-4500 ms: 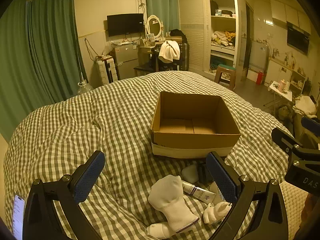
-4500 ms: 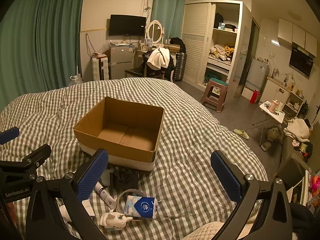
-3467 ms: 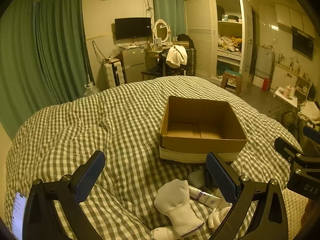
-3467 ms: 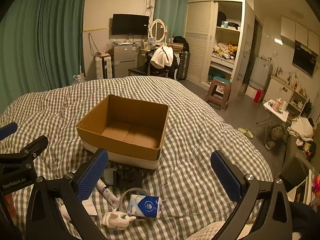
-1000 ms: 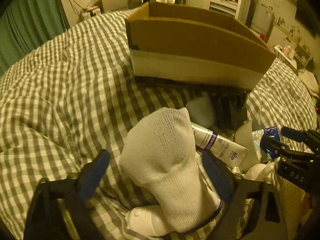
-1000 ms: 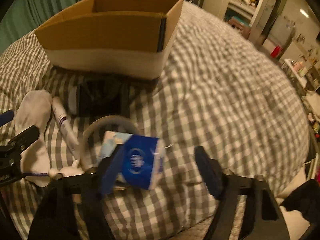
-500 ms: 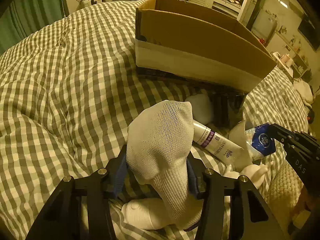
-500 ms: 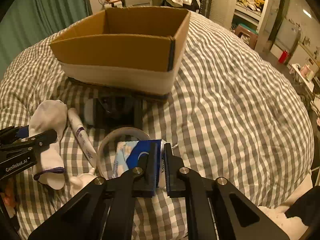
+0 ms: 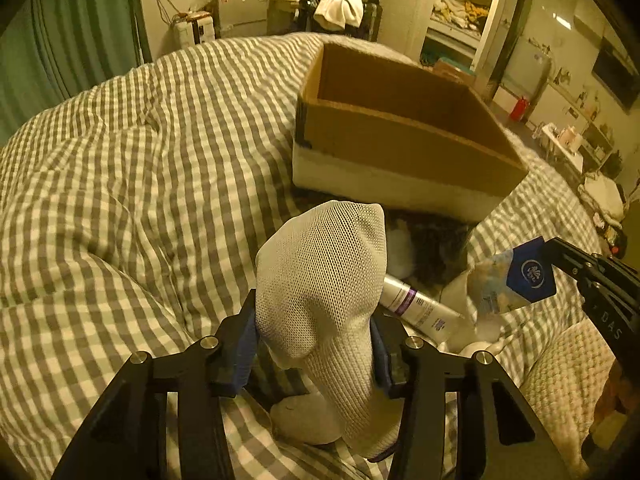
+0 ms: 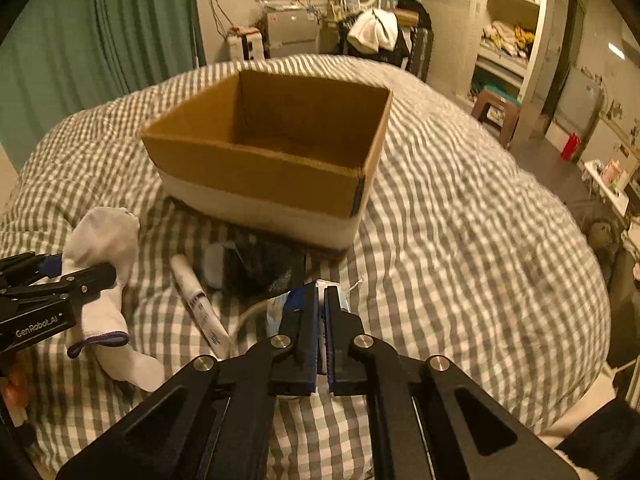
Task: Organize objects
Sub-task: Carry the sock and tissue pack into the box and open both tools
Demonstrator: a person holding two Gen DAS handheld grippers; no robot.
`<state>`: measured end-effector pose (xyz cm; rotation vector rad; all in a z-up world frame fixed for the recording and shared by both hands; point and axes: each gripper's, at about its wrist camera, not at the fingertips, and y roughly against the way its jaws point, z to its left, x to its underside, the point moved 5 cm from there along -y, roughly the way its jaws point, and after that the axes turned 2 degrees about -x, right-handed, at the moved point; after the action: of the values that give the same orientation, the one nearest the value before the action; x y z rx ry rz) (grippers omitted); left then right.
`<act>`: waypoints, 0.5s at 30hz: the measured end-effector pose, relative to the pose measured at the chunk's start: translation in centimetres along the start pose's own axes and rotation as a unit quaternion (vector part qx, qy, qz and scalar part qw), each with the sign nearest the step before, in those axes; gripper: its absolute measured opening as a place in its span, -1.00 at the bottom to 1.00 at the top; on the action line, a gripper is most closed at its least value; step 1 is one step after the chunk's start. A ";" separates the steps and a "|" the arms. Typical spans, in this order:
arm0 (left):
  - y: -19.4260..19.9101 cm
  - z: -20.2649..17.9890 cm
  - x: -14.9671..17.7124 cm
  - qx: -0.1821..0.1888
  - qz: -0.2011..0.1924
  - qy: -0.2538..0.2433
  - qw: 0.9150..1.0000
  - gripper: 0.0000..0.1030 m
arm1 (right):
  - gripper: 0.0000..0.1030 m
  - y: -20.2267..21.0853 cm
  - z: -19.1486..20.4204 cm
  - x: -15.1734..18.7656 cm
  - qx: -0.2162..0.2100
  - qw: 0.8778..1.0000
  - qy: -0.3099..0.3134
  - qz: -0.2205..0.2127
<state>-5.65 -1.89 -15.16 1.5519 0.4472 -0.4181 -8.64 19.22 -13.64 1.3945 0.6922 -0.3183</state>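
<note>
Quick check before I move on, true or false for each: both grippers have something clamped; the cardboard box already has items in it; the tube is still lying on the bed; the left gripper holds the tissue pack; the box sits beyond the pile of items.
1. Both grippers hold something. True: the left gripper is shut on the sock, the right gripper on the tissue pack.
2. The box already contains items. False: what shows of its inside is bare.
3. The tube lies on the bed. True.
4. The left gripper holds the tissue pack. False: it holds the sock.
5. The box sits beyond the pile. True.
</note>
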 end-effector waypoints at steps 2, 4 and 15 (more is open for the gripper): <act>0.9 0.1 -0.7 -0.005 -0.012 -0.004 1.000 -0.06 | -0.95 1.2 0.4 -0.8 -0.002 1.000 0.009 -0.014; 1.8 0.1 -1.6 -0.012 -0.025 -0.006 1.000 -0.06 | -0.96 2.5 0.8 -1.7 -0.001 0.999 0.019 -0.029; 5.3 -2.2 -10.8 0.001 -0.109 -0.010 0.994 -0.06 | -0.96 8.0 1.1 -10.6 0.001 0.992 0.039 -0.118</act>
<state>-12.11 -0.08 -4.90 1.5043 0.6039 -0.6008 -11.73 17.54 -0.79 1.3341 0.9235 -0.4524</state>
